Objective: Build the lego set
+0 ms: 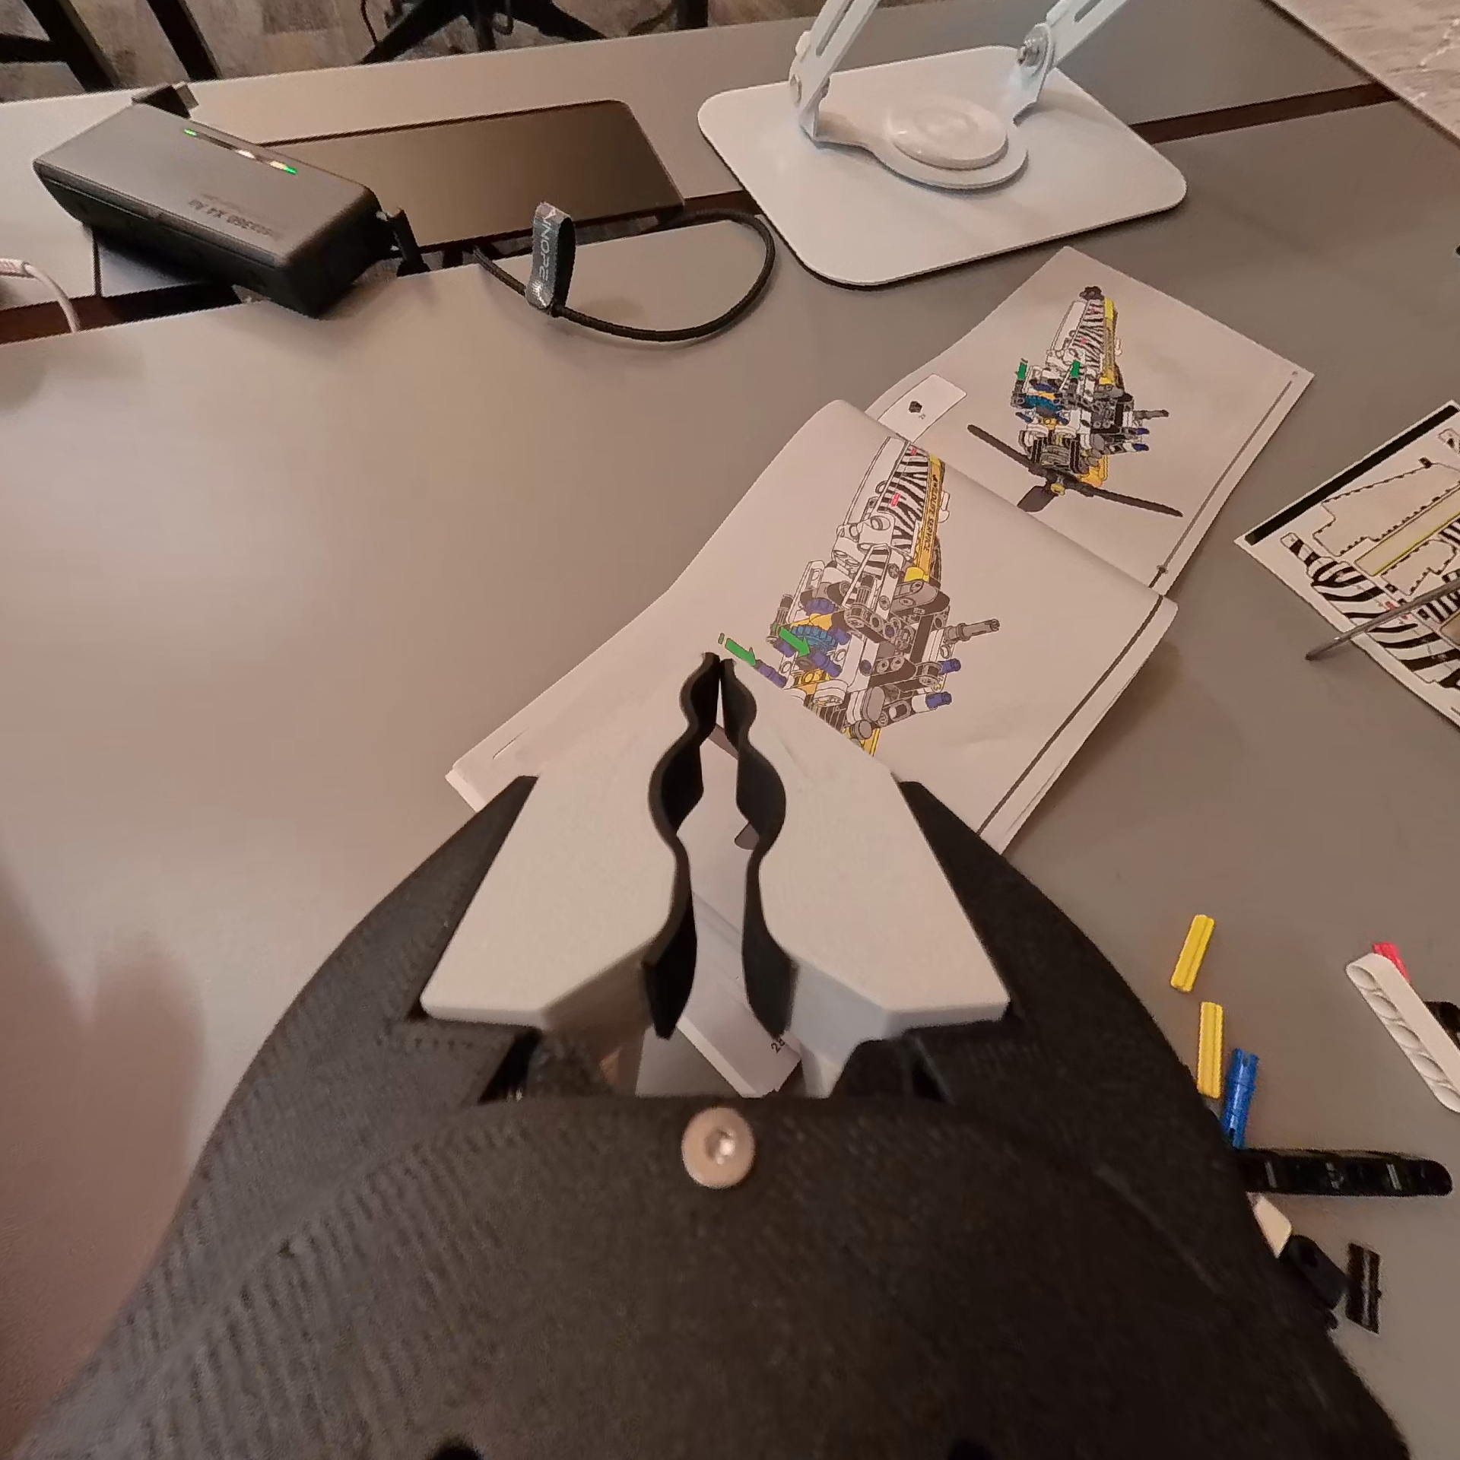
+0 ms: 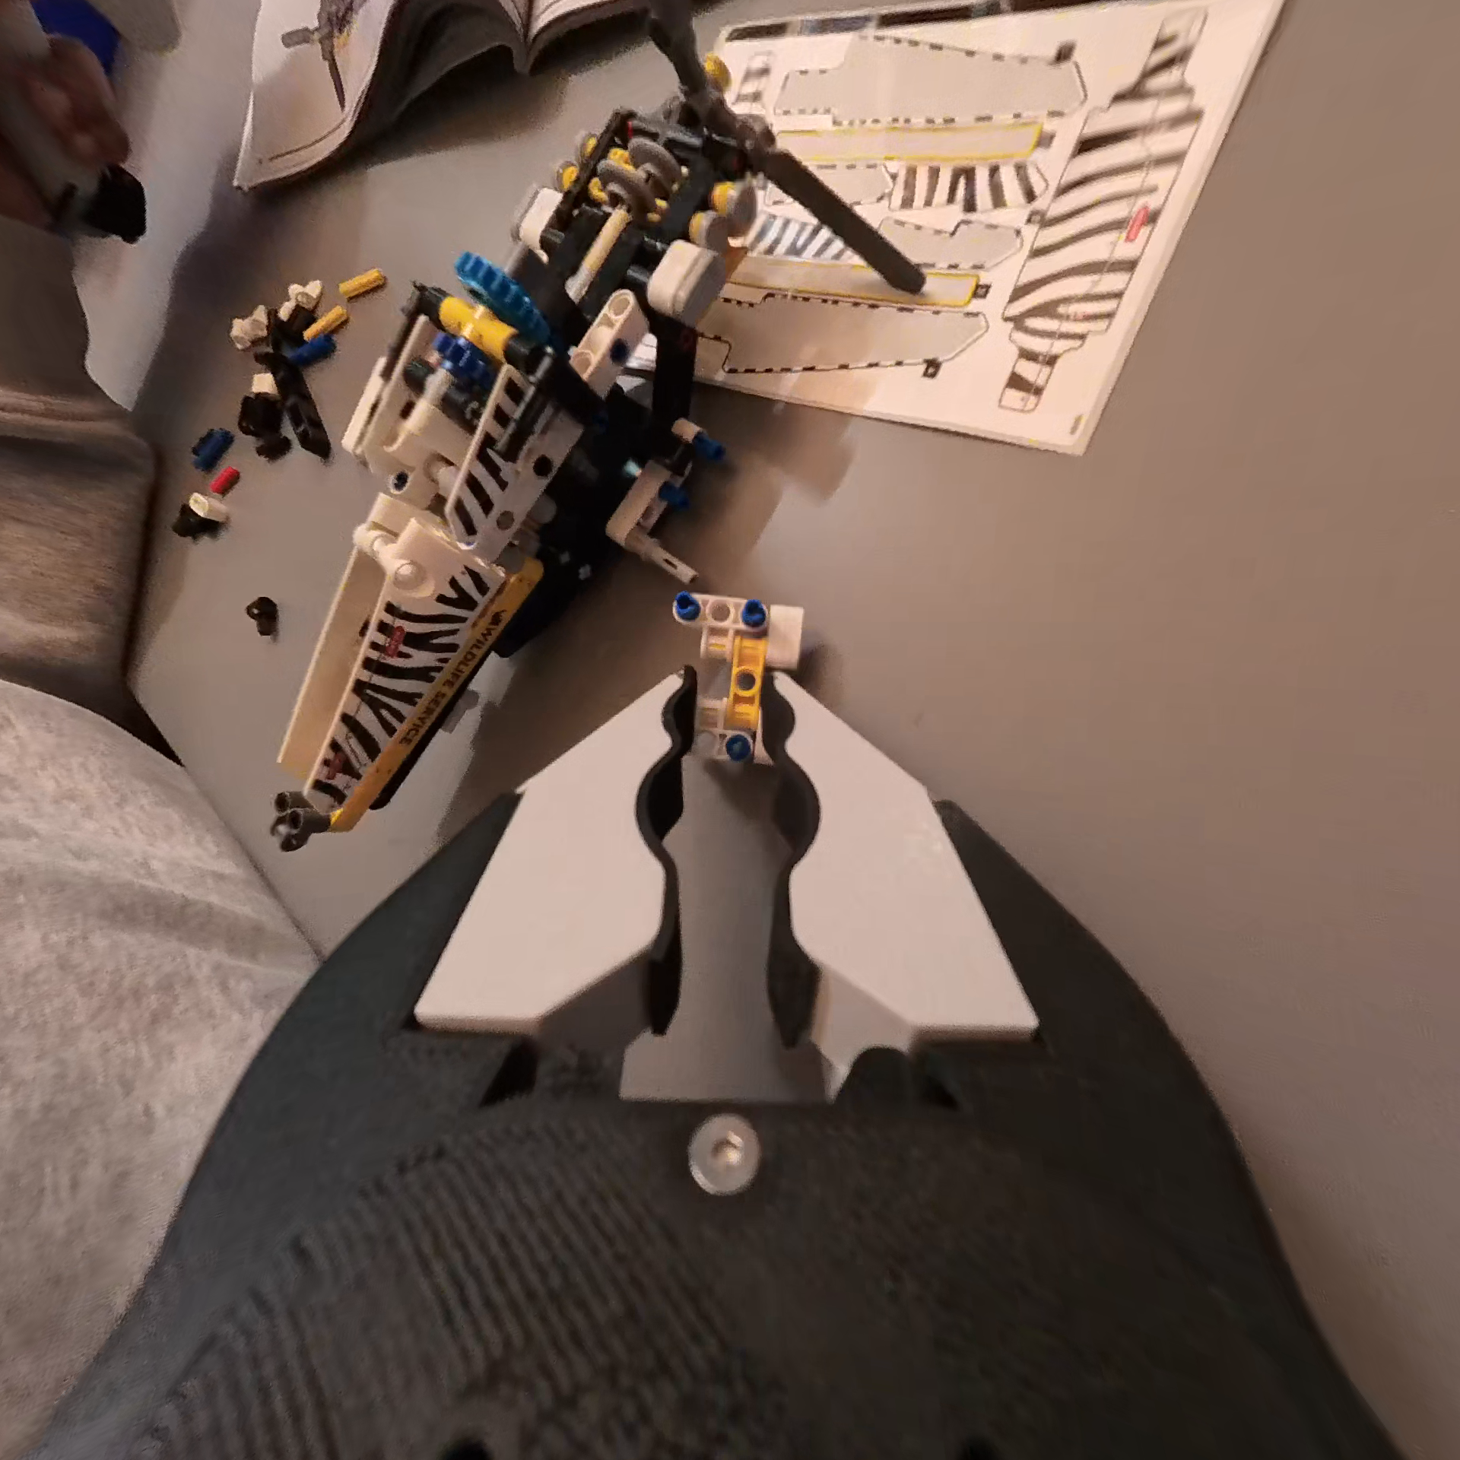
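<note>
1. Two black fingertips of the left gripper (image 1: 720, 679) meet at their ends in the left wrist view, closed with nothing between them, above the lower left page of an open instruction booklet (image 1: 1027, 506) that lies flat on the grey table (image 1: 316, 553).
2. Beyond the booklet stand a white stand base (image 1: 948, 190) and a dark box with green lights (image 1: 205, 205) with a black cable (image 1: 679, 316) looping from it.
3. Right of the gripper lie loose pieces: two yellow pins (image 1: 1191, 964), a blue pin (image 1: 1239, 1106) and a white beam (image 1: 1406, 1027); a striped sticker sheet (image 1: 1382, 553) sits at the right edge.
4. Right wrist view: the right gripper (image 2: 731, 711) is clamped on a small white-and-yellow assembly with blue pins (image 2: 735, 679), held just above the table (image 2: 1106, 711).
5. Left of it, near but apart, the half-built helicopter model (image 2: 490, 442) lies on the table, its rotor blade (image 2: 837, 213) over the sticker sheet (image 2: 1106, 237).
6. A scatter of small pieces (image 2: 276, 371) lies left of the model, and the booklet (image 2: 411, 71) is at the top.
</note>
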`<state>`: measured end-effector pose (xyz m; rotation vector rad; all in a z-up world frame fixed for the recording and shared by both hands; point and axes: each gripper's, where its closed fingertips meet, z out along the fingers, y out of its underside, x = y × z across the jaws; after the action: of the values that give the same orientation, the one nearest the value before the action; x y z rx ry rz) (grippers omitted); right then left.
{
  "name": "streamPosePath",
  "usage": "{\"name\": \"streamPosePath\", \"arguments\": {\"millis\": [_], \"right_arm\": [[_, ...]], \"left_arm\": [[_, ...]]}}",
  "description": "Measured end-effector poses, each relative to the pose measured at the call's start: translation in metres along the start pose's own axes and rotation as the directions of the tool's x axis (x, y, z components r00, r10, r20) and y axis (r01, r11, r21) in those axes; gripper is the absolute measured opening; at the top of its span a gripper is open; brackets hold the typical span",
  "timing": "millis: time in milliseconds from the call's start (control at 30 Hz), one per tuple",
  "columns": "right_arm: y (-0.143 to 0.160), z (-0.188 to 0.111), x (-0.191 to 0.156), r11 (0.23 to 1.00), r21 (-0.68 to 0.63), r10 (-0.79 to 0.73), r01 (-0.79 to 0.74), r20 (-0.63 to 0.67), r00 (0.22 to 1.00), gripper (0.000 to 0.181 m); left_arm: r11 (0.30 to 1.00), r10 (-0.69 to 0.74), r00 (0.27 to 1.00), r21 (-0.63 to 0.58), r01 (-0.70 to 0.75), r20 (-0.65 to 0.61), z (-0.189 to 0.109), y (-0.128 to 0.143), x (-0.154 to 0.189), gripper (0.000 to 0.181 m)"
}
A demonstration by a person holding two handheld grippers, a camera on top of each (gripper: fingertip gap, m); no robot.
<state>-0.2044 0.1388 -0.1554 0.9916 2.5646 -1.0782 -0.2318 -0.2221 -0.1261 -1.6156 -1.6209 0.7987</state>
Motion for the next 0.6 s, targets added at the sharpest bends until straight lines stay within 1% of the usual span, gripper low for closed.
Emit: {"name": "streamPosePath", "arguments": {"millis": [133, 200, 233, 267, 300, 333, 367, 400, 433, 500, 533, 600], "right_arm": [[-0.02, -0.013, -0.004, 0.991, 0.068, -0.114, 0.117, -0.049, 0.992, 0.014], [-0.035, -0.021, -0.011, 0.974, 0.11, -0.196, 0.2, -0.044, 0.98, 0.014], [-0.045, -0.026, -0.013, 0.963, 0.13, -0.233, 0.238, -0.049, 0.971, 0.014], [-0.054, -0.03, -0.016, 0.95, 0.143, -0.275, 0.279, -0.047, 0.96, 0.014], [-0.063, -0.033, -0.021, 0.933, 0.155, -0.323, 0.325, -0.035, 0.946, 0.014], [-0.073, -0.035, -0.024, 0.915, 0.161, -0.37, 0.369, -0.027, 0.929, 0.013], [-0.081, -0.036, -0.028, 0.895, 0.16, -0.419, 0.416, -0.014, 0.908, 0.013], [-0.089, -0.035, -0.033, 0.87, 0.159, -0.474, 0.467, 0.009, 0.88, 0.013], [-0.096, -0.033, -0.039, 0.841, 0.159, -0.53, 0.518, 0.04, 0.847, 0.013], [-0.103, -0.022, -0.048, 0.778, 0.144, -0.627, 0.612, 0.103, 0.773, 0.013], [-0.104, -0.015, -0.049, 0.748, 0.116, -0.664, 0.654, 0.122, 0.737, 0.013], [-0.104, 0.002, -0.042, 0.69, 0.034, -0.721, 0.723, 0.124, 0.682, 0.013]], "left_arm": [[1.0, -0.001, 1.0, 0.008, 0.001, -0.01, 0.0, -0.002, 0.003, 0.0], [1.0, -0.004, 0.999, 0.025, 0.005, -0.04, -0.002, -0.006, 0.01, 0.0], [0.999, -0.025, 0.995, 0.042, 0.029, -0.092, -0.005, -0.011, 0.021, 0.001], [0.994, -0.065, 0.98, 0.075, 0.08, -0.189, -0.011, -0.02, 0.04, 0.001], [0.982, -0.104, 0.945, 0.12, 0.148, -0.31, -0.021, -0.034, 0.064, 0.001], [0.965, -0.119, 0.894, 0.161, 0.206, -0.431, -0.034, -0.049, 0.09, 0.001], [0.954, -0.108, 0.838, 0.181, 0.239, -0.534, -0.046, -0.06, 0.115, 0.0], [0.956, -0.089, 0.784, 0.169, 0.241, -0.615, -0.054, -0.065, 0.139, 0.0], [0.967, -0.075, 0.734, 0.131, 0.219, -0.676, -0.058, -0.064, 0.162, 0.002], [0.989, -0.054, 0.654, 0.053, 0.142, -0.754, -0.058, -0.051, 0.201, 0.007], [0.993, -0.05, 0.634, 0.027, 0.111, -0.772, -0.054, -0.043, 0.215, 0.007], [0.994, -0.087, 0.62, -0.031, 0.1, -0.78, -0.041, -0.031, 0.231, 0.008]]}}
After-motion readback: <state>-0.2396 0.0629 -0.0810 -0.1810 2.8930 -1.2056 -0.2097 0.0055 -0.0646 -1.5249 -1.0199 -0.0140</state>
